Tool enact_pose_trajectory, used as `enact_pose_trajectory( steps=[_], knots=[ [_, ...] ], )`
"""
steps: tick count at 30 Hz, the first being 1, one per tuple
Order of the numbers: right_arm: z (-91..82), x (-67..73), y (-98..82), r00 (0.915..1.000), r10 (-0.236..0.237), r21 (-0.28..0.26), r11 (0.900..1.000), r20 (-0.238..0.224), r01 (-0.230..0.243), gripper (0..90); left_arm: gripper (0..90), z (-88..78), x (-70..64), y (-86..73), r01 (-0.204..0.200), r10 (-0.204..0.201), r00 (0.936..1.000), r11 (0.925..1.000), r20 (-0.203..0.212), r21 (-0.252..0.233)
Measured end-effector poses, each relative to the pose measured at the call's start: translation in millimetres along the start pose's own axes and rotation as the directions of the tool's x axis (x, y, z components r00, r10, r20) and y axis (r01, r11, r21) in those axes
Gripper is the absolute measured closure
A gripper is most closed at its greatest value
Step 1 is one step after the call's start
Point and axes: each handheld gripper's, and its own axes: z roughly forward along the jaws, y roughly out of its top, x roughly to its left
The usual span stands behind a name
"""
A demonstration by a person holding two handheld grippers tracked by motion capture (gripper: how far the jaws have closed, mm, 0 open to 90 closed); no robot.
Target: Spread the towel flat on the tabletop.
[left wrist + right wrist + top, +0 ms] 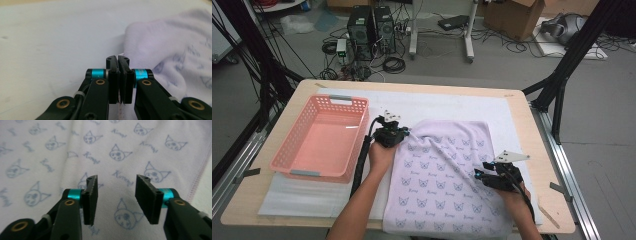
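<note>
Fingers of our left gripper [118, 65] are pressed together on the far-left corner of the lilac printed towel [442, 175]; our right gripper [116, 195] hovers with fingers spread above the towel's right part; the towel lies flat on the tabletop [537, 145], beside a pink basket [319, 140].

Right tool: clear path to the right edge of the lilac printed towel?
Probably yes. The right tool is open above the lilac printed towel, nothing between its jaws, and the stitched right edge lies bare beside it.
</note>
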Motion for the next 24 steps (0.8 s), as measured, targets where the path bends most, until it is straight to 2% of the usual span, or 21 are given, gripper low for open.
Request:
enact_pose_trajectory(
  steps=[1,2,4,6,8,9,10,12,13,15,18,22,24],
  knots=[
    [3.4,0.8,-0.3,0.9999,-0.010,0.022,1.000,0.006,0.010,60.0,86.8,-5.0,2.5,0.8,0.014,-0.014,0.9997,0.9997,-0.021,-0.022],
    [3.7,2.1,-0.6,0.9997,-0.021,0.020,1.000,0.013,0.021,68.4,86.9,-9.1,4.8,1.3,0.027,-0.028,0.9991,0.9991,-0.031,-0.032],
    [0.9,2.2,0.5,0.9996,-0.025,0.039,0.999,-0.009,0.026,86.3,86.8,-14.7,7.7,0.0,0.034,-0.035,0.9982,0.9991,-0.049,-0.024],
    [-3.0,2.0,-0.2,0.9993,-0.036,0.062,0.997,-0.011,0.037,88.0,86.8,-18.1,8.8,-2.5,0.044,-0.043,0.9978,0.9989,-0.050,0.015],
    [-9.3,1.4,-0.8,0.9986,-0.052,0.093,0.994,-0.002,0.052,88.4,86.9,-21.9,7.1,-7.9,0.059,-0.057,0.9975,0.9979,-0.042,0.026],
    [-13.2,1.0,-2.1,0.9984,-0.056,0.104,0.993,0.004,0.055,88.4,86.7,-22.5,5.9,-10.8,0.058,-0.057,0.9980,0.9968,-0.028,0.054],
    [-17.3,-0.2,-3.8,0.9988,-0.049,0.115,0.992,0.006,0.048,88.4,86.2,-22.3,4.2,-13.9,0.041,-0.039,0.9990,0.9956,-0.024,0.084],
    [-23.4,-4.8,-7.5,0.9997,-0.018,0.104,0.994,-0.015,0.019,87.1,77.4,-20.7,4.2,-17.4,0.034,-0.032,0.9994,0.9928,-0.015,0.115],
    [-25.2,-6.6,-8.5,0.9998,-0.012,0.090,0.996,-0.015,0.013,85.5,70.2,-20.4,4.8,-17.2,0.042,-0.041,0.9991,0.9936,-0.012,0.105],
    [-26.8,-8.5,-9.0,0.9997,0.003,0.067,0.998,-0.024,-0.001,74.5,62.3,-19.5,5.6,-14.6,0.042,-0.042,0.9991,0.9969,-0.005,0.066],
    [-28.0,-9.8,-7.5,0.9996,0.015,0.027,1.000,-0.025,-0.014,68.5,53.7,-11.3,7.5,-4.0,0.025,-0.025,0.9997,0.9971,0.004,0.072],
    [-27.7,-8.9,-4.4,0.9996,0.010,-0.009,1.000,-0.025,-0.010,66.7,50.5,8.8,13.5,6.8,0.046,-0.046,0.9989,0.9970,0.000,0.061],
    [-27.0,-8.7,-3.8,0.9996,0.010,-0.015,1.000,-0.025,-0.010,66.3,49.6,21.5,15.2,6.5,0.044,-0.044,0.9990,0.9943,-0.001,0.097]
  ],
)
